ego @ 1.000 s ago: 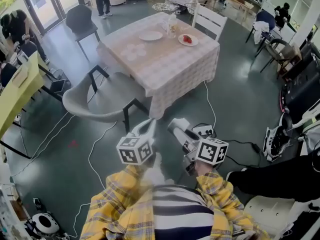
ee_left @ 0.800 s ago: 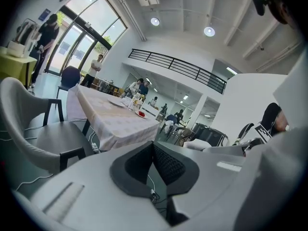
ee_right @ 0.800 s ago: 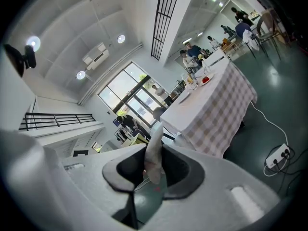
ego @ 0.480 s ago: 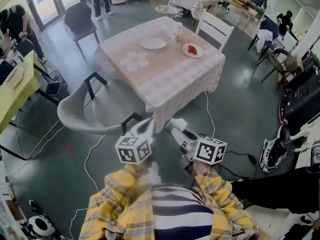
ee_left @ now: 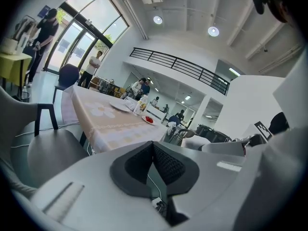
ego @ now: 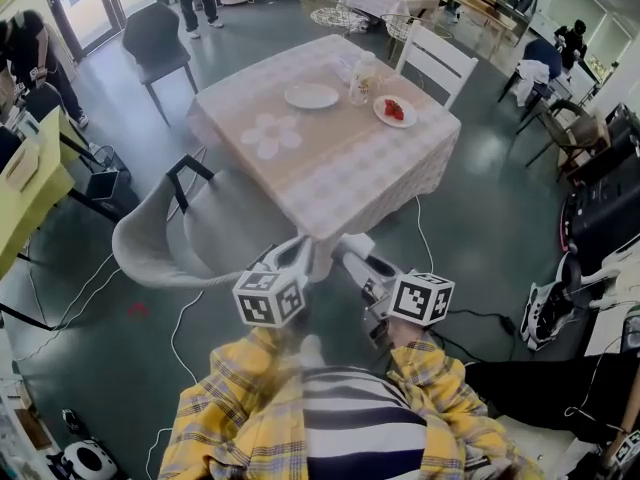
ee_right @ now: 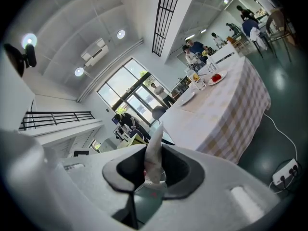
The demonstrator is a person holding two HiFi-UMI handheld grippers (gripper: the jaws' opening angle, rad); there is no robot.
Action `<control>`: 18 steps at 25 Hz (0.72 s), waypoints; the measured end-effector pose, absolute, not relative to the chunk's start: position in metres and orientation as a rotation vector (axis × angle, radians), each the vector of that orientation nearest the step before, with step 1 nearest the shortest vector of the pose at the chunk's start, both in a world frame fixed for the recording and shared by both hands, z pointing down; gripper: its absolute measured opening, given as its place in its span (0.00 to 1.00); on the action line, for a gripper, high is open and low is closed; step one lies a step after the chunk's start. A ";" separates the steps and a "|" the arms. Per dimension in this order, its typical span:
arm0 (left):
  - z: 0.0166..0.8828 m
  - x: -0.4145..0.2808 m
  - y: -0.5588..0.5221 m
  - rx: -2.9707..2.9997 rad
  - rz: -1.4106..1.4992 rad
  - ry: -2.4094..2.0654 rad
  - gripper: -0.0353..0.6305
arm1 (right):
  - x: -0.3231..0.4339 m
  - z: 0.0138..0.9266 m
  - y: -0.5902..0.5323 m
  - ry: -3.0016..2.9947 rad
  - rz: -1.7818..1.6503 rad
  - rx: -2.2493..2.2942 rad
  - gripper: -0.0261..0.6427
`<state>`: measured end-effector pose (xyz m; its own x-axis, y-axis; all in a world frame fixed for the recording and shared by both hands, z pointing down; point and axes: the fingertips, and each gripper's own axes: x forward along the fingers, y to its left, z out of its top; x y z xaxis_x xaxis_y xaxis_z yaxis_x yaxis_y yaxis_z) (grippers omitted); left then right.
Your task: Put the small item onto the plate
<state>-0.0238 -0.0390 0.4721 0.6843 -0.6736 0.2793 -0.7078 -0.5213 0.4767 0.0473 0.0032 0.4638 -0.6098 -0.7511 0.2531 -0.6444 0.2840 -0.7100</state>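
Pinched upright between the dark pads of the right claw (ee_right: 154, 171): the small item (ee_right: 154, 146), thin, flat, white (a reddish smear low down). Left claw (ee_left: 153, 154) shut, textured pads meeting, nothing between. Well ahead, on the checked-cloth worktop (ego: 330, 168): round white plate (ego: 311, 95), glass jar (ego: 362, 76), second plate (ego: 394, 111) with red food. Curved grey chair (ego: 180, 238) at the near corner.

On the table (ego: 330, 158), a jar (ego: 362, 77) between left plate (ego: 311, 95) and right plate (ego: 395, 111); chair (ego: 205, 233) beside it
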 end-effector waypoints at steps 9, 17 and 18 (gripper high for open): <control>0.477 -0.023 -0.075 2.350 0.087 -1.011 0.03 | 0.042 0.460 -0.044 2.430 -1.212 -1.358 0.17; 0.476 -0.030 -0.127 2.334 0.073 -1.070 0.03 | 0.040 0.458 -0.100 2.459 -1.196 -1.313 0.17; 0.476 -0.030 -0.136 2.330 0.073 -1.081 0.03 | 0.040 0.458 -0.109 2.466 -1.198 -1.304 0.17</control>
